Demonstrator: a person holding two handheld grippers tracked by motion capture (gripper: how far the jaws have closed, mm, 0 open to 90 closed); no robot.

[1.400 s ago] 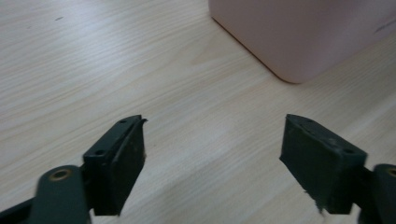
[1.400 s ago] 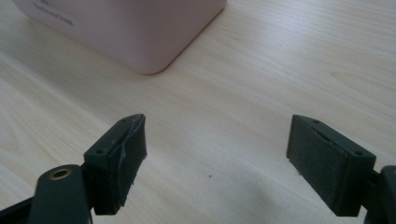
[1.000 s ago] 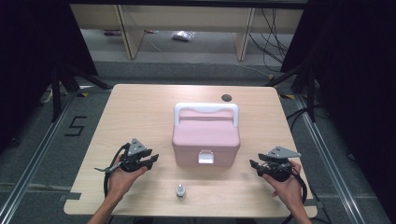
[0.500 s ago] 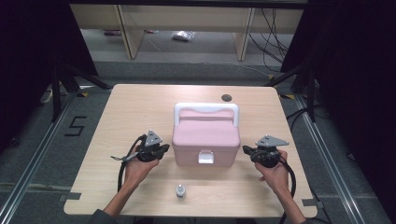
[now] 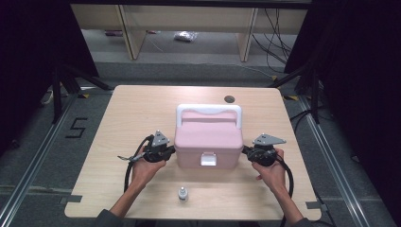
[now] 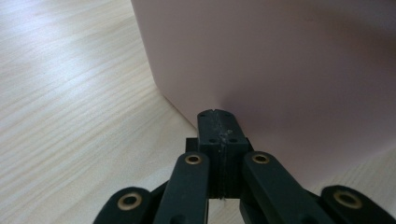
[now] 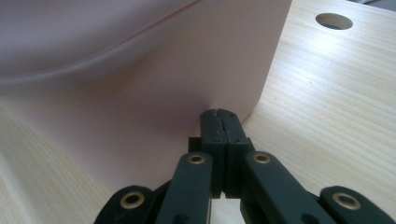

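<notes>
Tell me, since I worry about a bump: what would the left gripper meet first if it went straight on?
The pink box: the left gripper, jaws shut, points at its side wall and looks at or almost touching it.

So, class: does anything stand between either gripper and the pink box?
Nothing visible does. The left gripper and right gripper, both shut, have their tips right at opposite side walls of the pink box. The small bottle stands nearer the person.

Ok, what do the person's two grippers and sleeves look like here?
Both the left gripper and right gripper are black, with brass-coloured rivets on the linkages, a grey three-cornered plate on top and a looping black cable. Dark grey sleeves show at the bottom edge.
</notes>
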